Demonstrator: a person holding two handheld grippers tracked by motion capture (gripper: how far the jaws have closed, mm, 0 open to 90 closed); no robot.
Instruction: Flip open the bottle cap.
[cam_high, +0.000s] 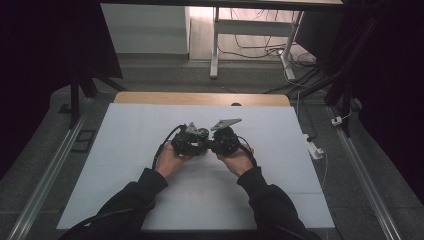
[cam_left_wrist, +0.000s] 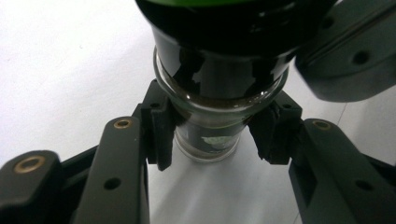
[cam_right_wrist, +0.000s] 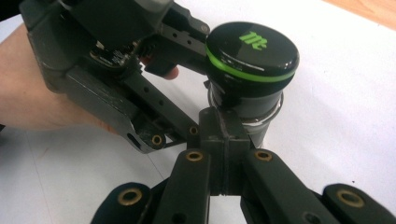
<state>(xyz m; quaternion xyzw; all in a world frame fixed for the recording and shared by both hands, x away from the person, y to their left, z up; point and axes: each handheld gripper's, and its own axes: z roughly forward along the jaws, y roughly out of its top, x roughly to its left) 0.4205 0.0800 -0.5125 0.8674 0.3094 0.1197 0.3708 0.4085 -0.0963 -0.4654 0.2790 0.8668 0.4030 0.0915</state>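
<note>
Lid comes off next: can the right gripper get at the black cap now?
Probably, once opened: the left gripper clamps the glass neck below, leaving the black cap bare; right gripper shut.

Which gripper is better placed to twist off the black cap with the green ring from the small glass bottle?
Right, probably. The left gripper already clamps the small glass bottle at its neck, while the right gripper, shut on nothing, sits just below the black green-ringed cap.

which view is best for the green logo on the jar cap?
Right gripper view: the cap faces the camera, with logo and green ring sharp. The left gripper view catches a green sliver of the cap's edge above the glass jar. High view shows a tiny green speck.
</note>
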